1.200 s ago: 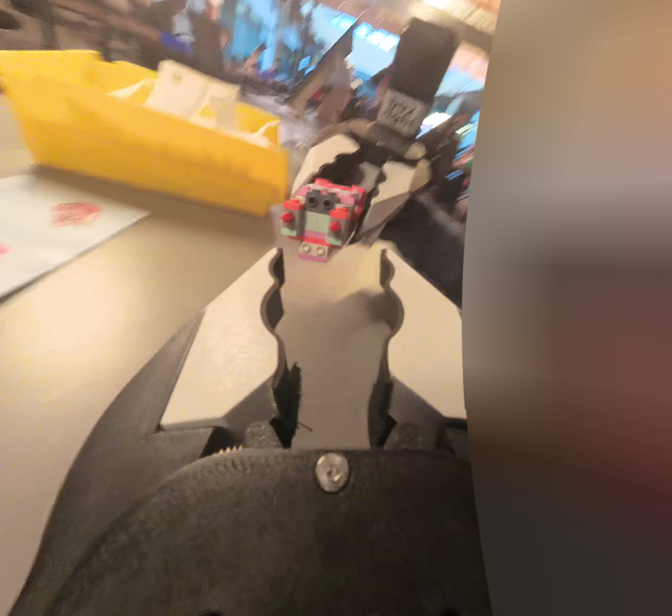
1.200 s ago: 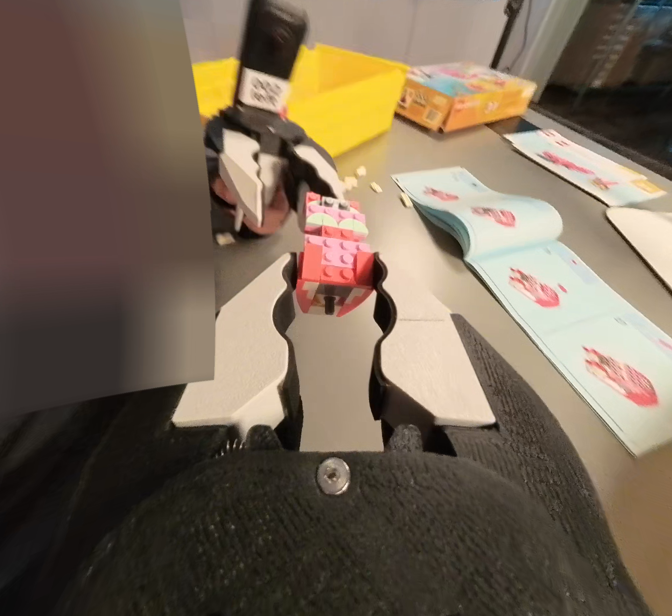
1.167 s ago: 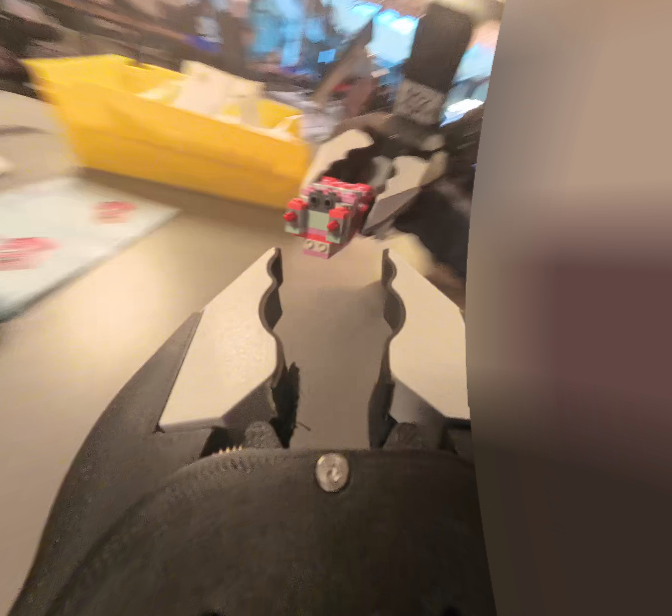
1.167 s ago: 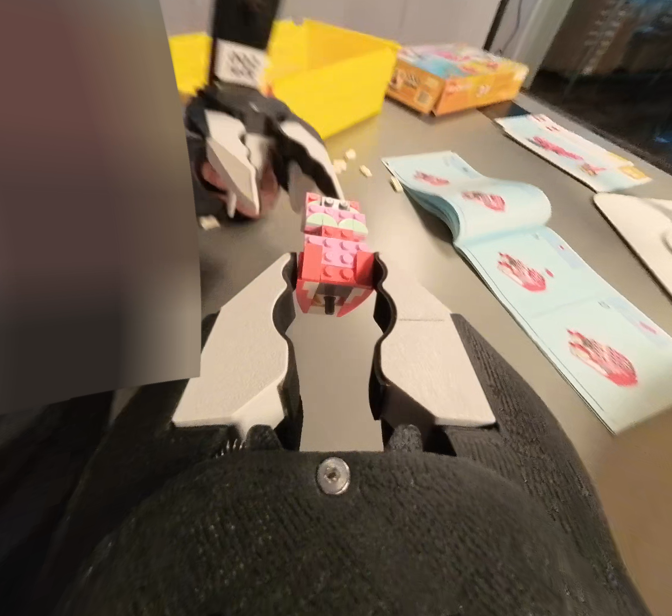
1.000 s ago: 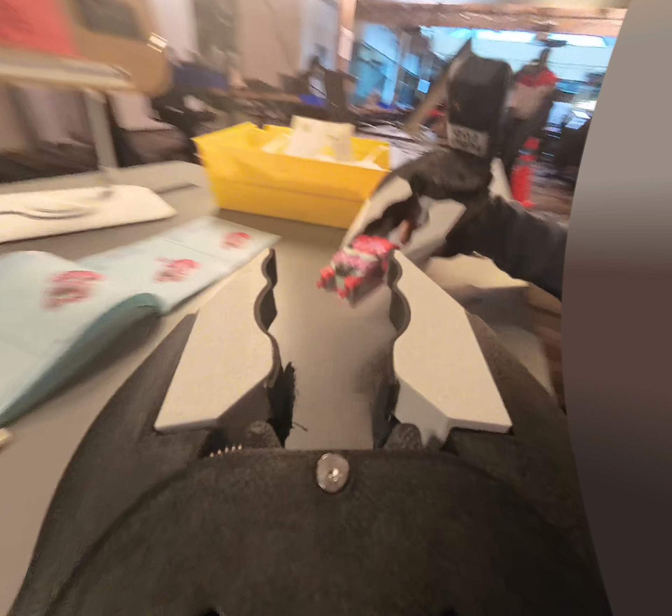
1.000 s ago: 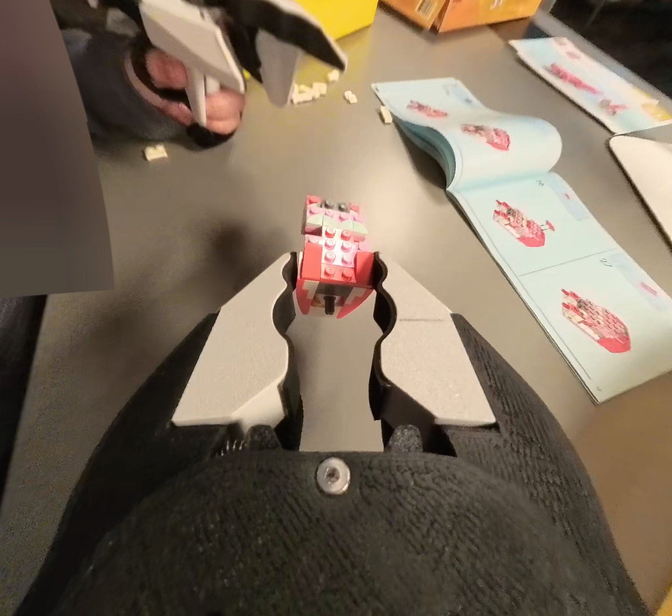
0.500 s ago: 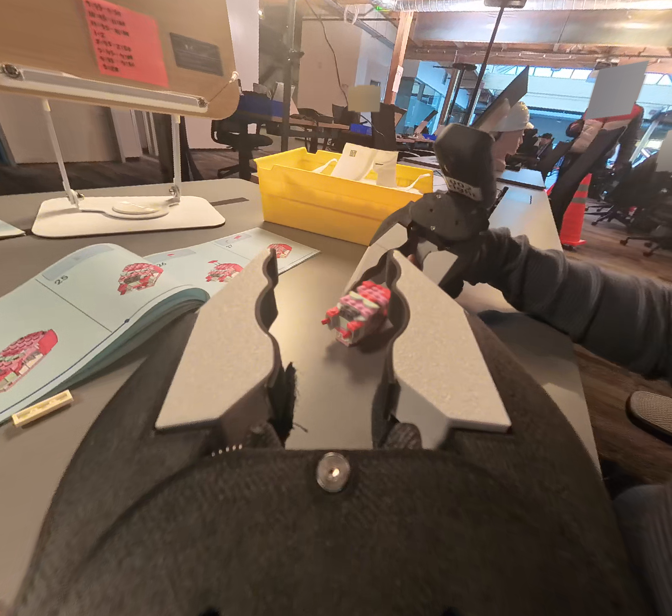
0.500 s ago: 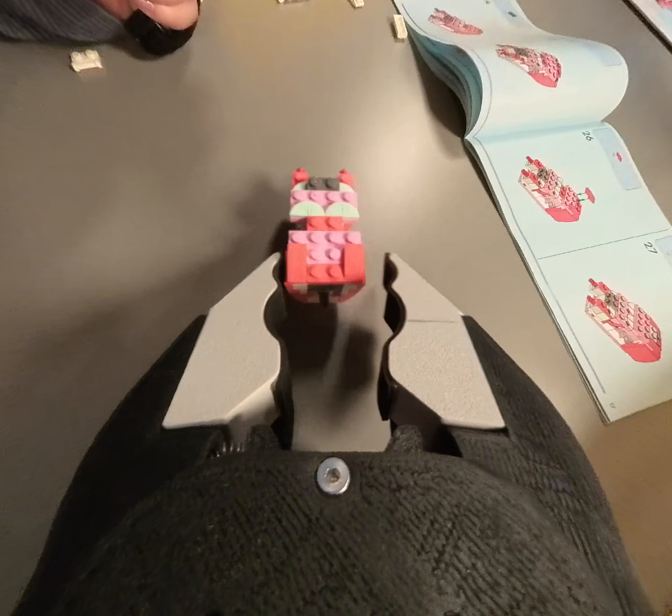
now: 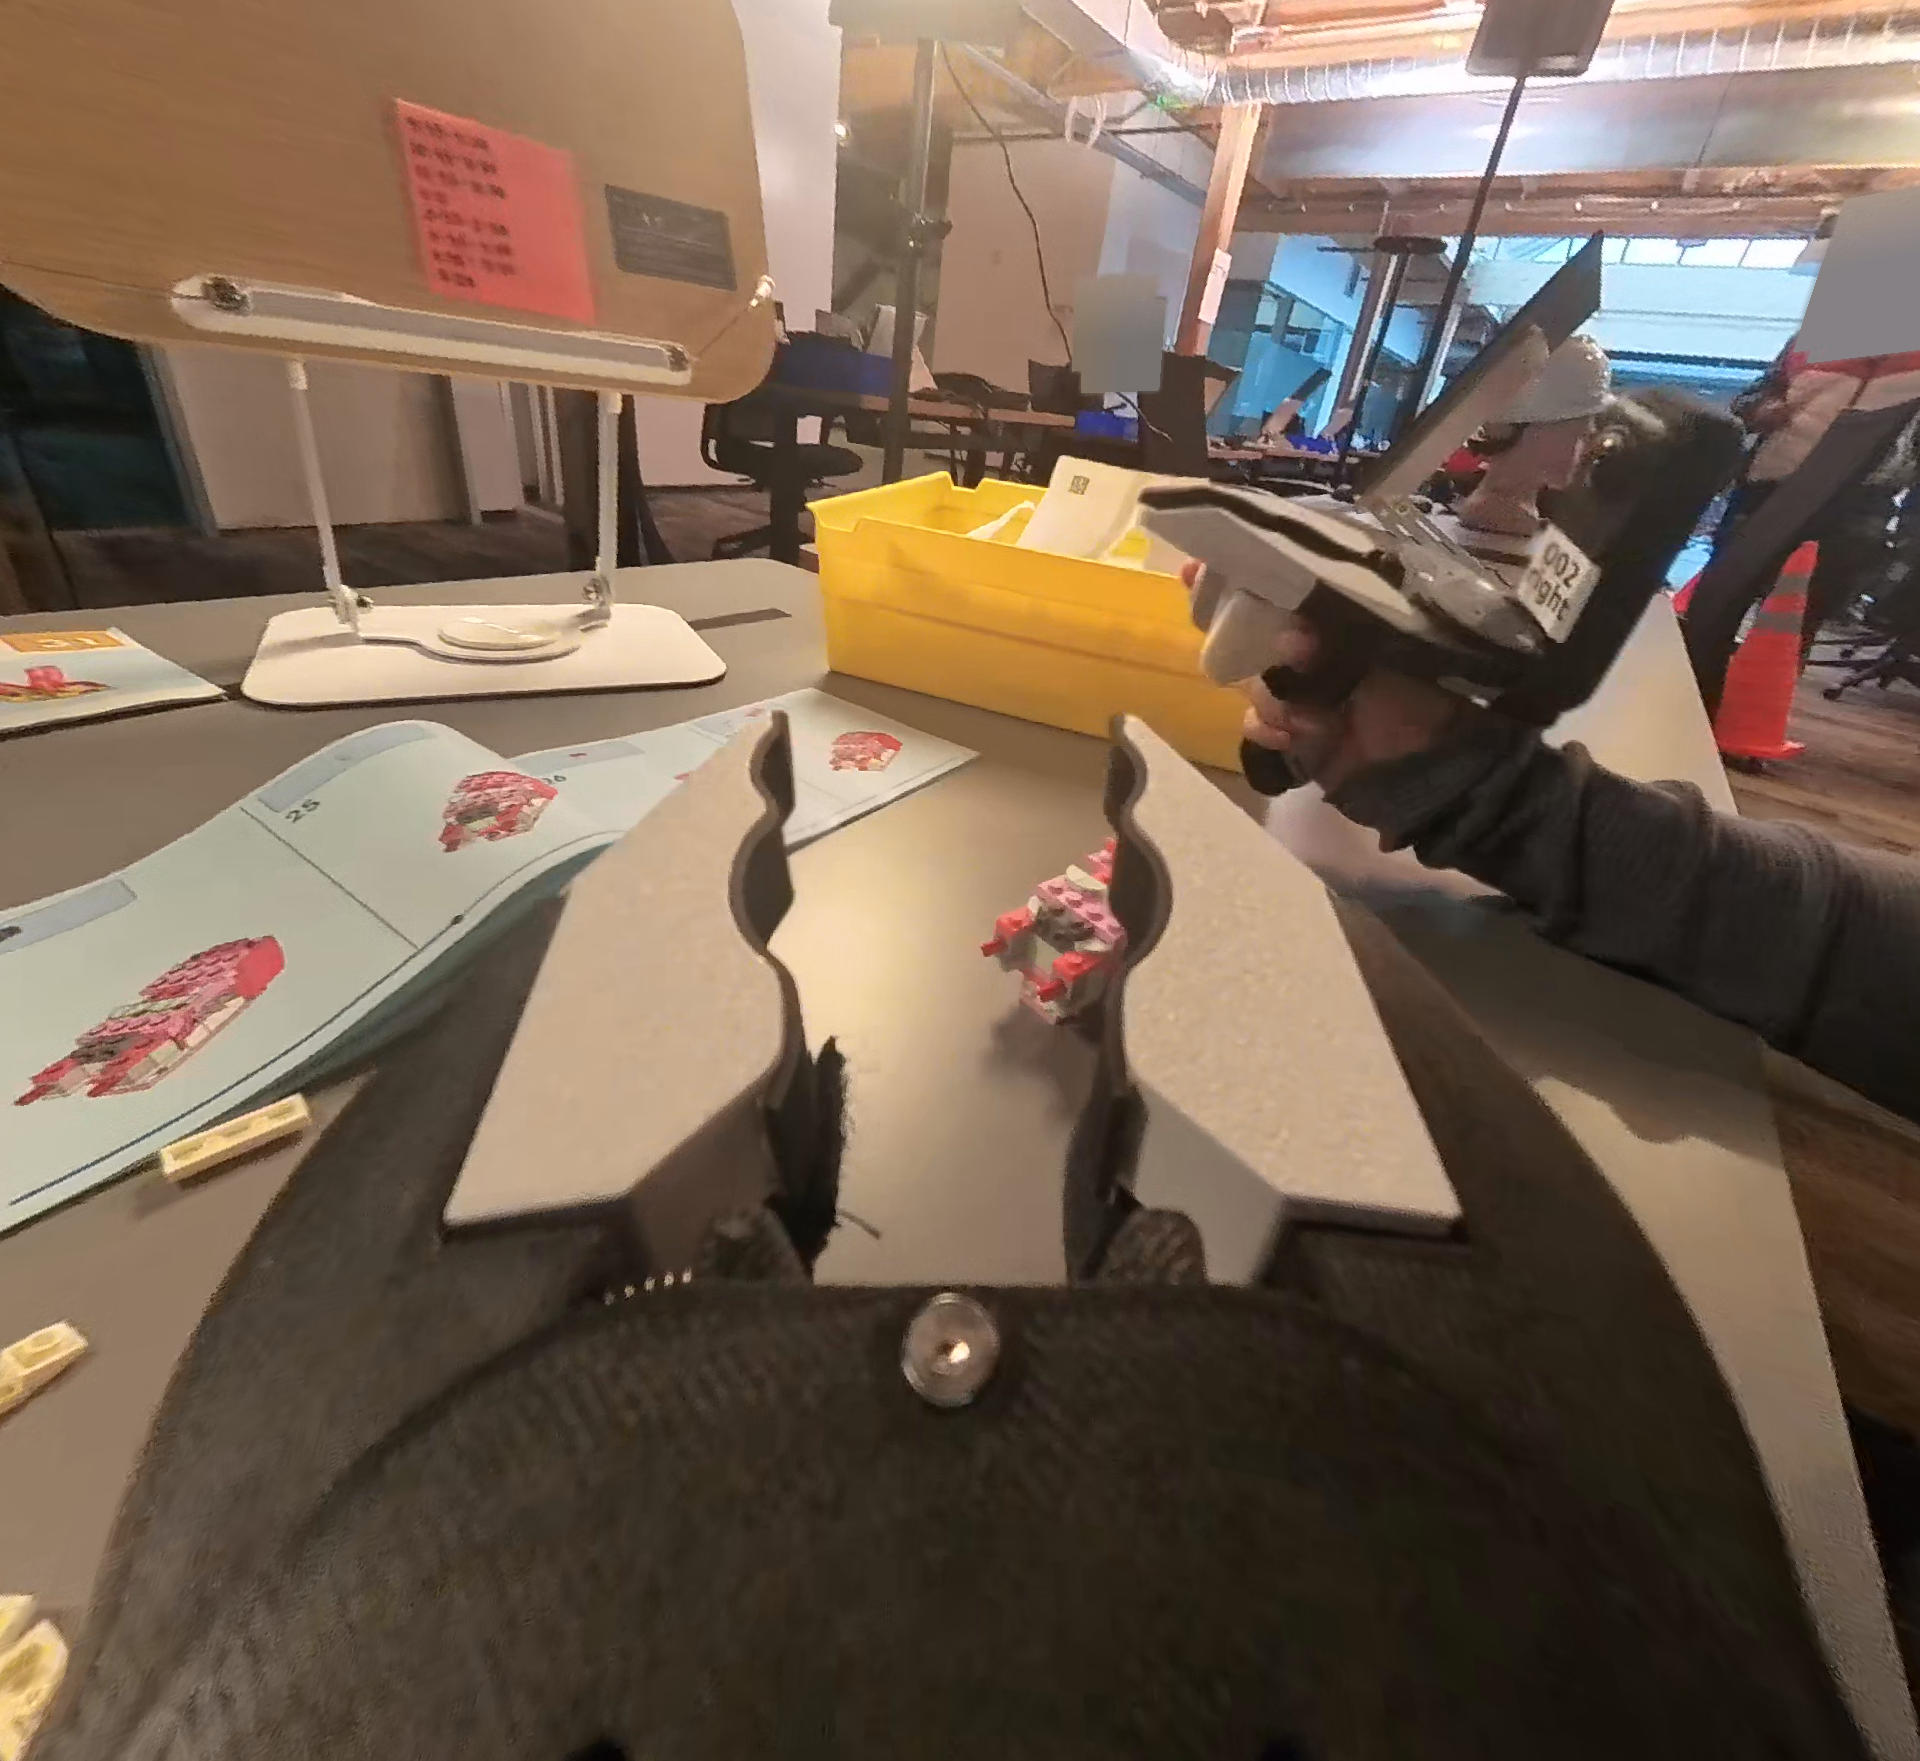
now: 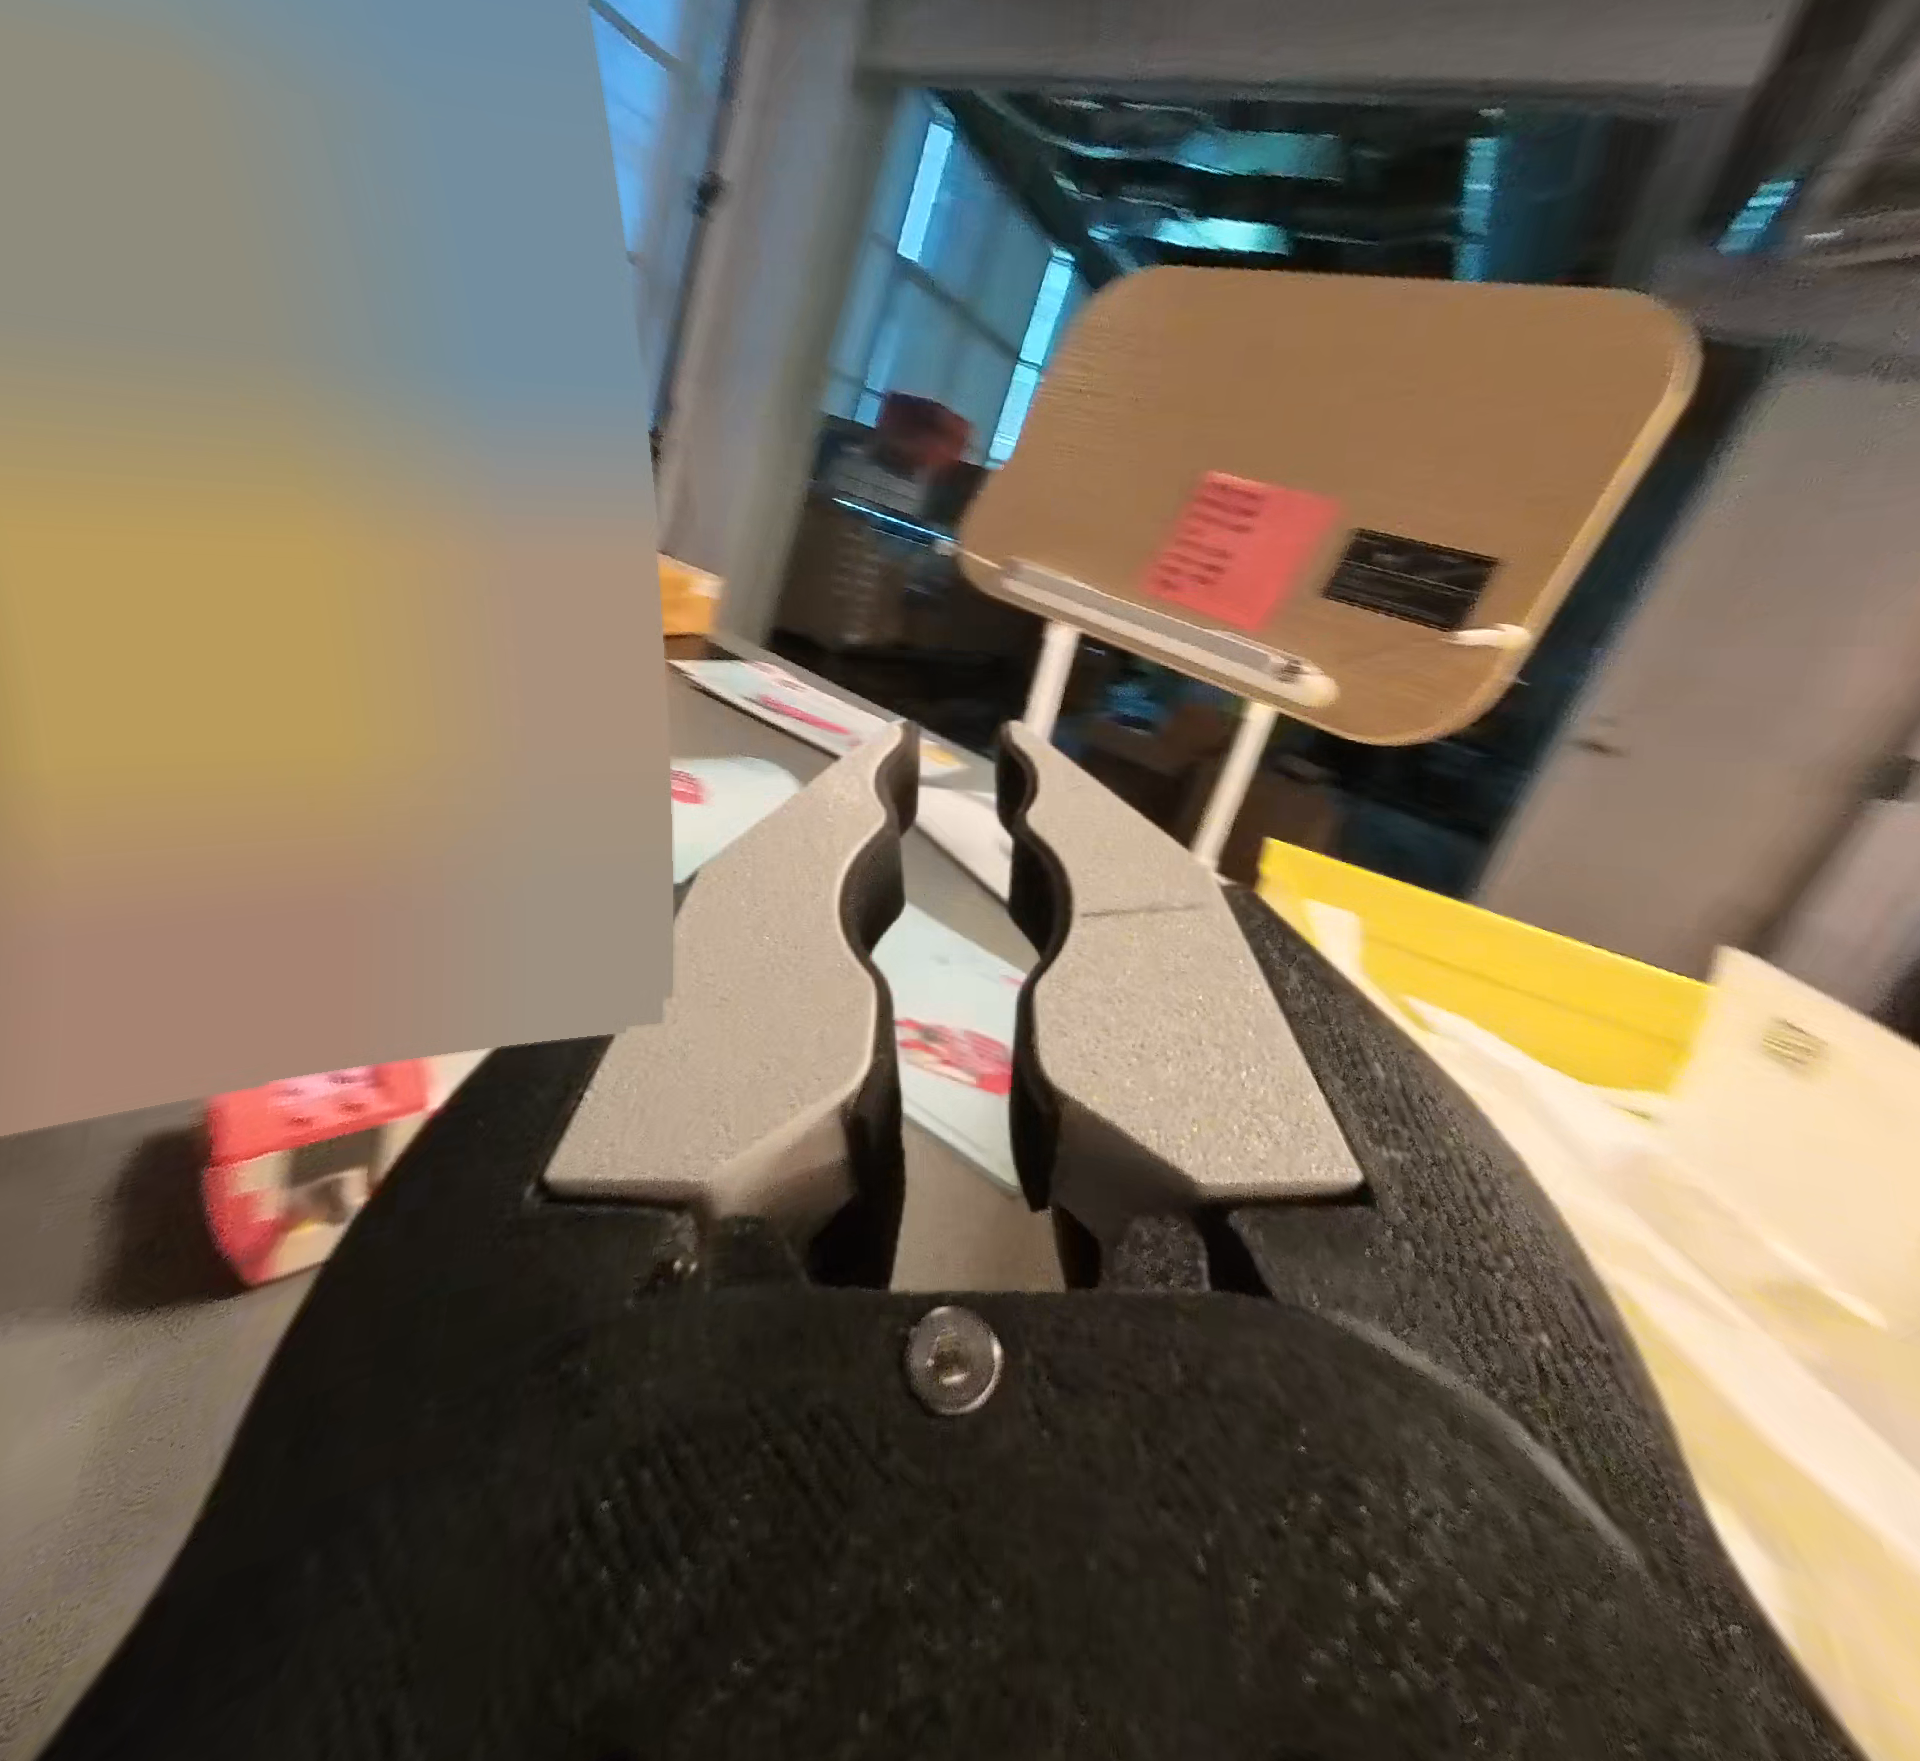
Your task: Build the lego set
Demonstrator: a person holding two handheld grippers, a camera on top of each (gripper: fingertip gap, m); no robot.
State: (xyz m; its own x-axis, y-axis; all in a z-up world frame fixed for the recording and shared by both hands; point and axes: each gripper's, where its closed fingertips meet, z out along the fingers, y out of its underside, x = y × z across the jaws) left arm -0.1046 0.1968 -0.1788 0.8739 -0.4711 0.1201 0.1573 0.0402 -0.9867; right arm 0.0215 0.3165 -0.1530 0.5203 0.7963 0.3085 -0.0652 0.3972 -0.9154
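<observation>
Left gripper (image 9: 940, 755): jaws spread wide and holding nothing, low over the grey tabletop (image 9: 914, 1067). Its grey fingers (image 9: 665, 963) have a grainy surface and wavy dark inner edges. A small brick model (image 9: 1055, 937) of red, pink and grey studded pieces lies on the tabletop, partly hidden behind the right-hand finger; whether it touches that finger cannot be told. Its long axis runs obliquely away from the camera, up and to the right.

Right gripper (image 10: 951, 761): jaws nearly closed, a narrow slit left between them, nothing grasped; it is raised beside a yellow bin (image 10: 1475, 973). In the left view it hangs above the bin (image 9: 997, 620), held by a hand (image 9: 1340, 735).

An open pale-blue booklet (image 9: 312, 890) lies to the left of the model, with cream bricks (image 9: 234, 1135) beside it. A wooden board (image 9: 364, 101) on a white stand (image 9: 478, 646) stands behind.
</observation>
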